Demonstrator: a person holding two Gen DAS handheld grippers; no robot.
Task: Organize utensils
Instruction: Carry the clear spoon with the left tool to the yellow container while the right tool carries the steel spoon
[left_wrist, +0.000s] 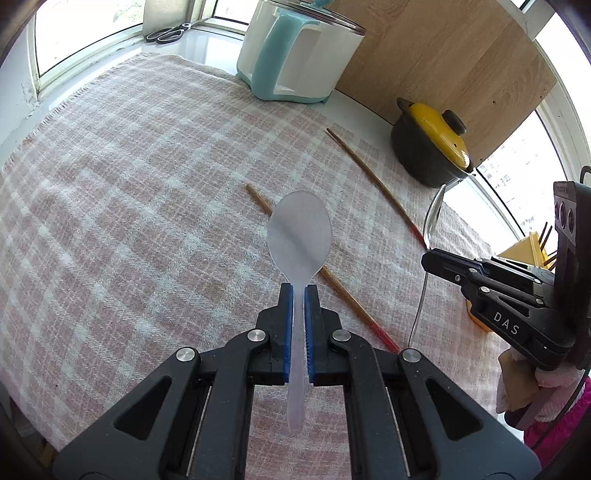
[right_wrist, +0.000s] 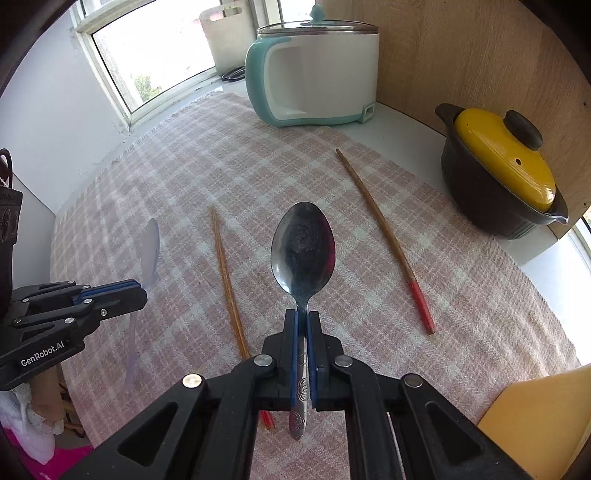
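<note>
Left gripper (left_wrist: 299, 291) clamped on translucent plastic spoon (left_wrist: 300, 236), right gripper (right_wrist: 302, 317) clamped on metal spoon (right_wrist: 303, 247), above checked cloth (right_wrist: 258, 177) with two chopsticks (right_wrist: 384, 236)

Ahead of us the checked cloth (right_wrist: 177, 177) lies open on the left side and between the two chopsticks (right_wrist: 384, 236) (right_wrist: 227, 284), while the rice cooker (right_wrist: 314, 70), the lidded pot (right_wrist: 498, 173) and the wooden panel (right_wrist: 461, 48) block the far and right edges.
</note>
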